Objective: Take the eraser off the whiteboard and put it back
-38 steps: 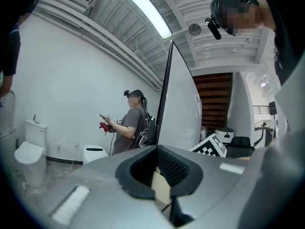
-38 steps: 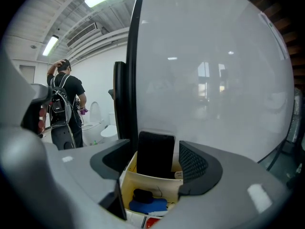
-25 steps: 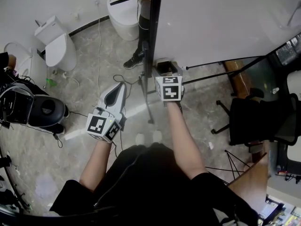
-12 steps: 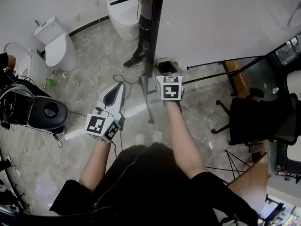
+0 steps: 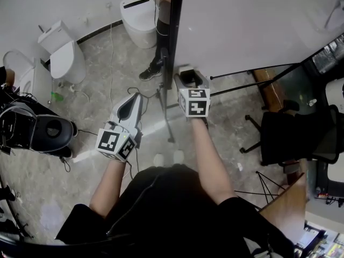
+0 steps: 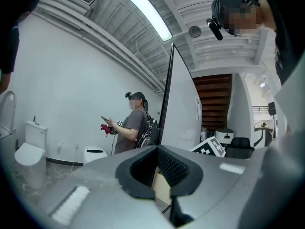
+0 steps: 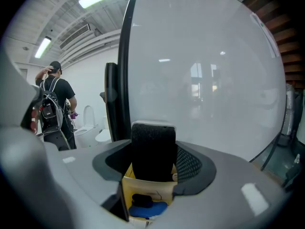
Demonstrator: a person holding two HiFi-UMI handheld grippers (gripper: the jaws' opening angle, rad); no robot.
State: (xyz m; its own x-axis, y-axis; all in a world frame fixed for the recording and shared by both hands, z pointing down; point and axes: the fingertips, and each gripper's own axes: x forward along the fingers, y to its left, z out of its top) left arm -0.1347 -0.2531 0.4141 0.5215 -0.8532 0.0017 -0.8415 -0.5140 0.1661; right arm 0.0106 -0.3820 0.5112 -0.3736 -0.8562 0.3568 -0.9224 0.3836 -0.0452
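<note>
The whiteboard (image 5: 252, 26) stands upright with a black frame edge (image 5: 173, 31), and its white face (image 7: 205, 80) fills the right gripper view. My right gripper (image 5: 189, 75) is held up close to it, near the frame. Its jaws (image 7: 152, 168) are shut on the eraser (image 7: 153, 144), a black felt block with a white back, standing upright between the pads. I cannot tell whether the eraser touches the board. My left gripper (image 5: 130, 104) hangs lower and to the left, away from the board. Its jaws (image 6: 159, 168) are open with nothing between them.
Two toilets (image 5: 141, 12) (image 5: 63, 55) stand on the marble floor at left, with a person (image 5: 161, 20) beside the board's edge. A black machine (image 5: 45, 128) and cables lie at left, a black chair (image 5: 298, 136) at right. A yellowish box holding a blue object (image 7: 143, 208) lies below the right jaws.
Both grippers stay about where they were. The head view has shifted a little, nothing else visibly differs.
</note>
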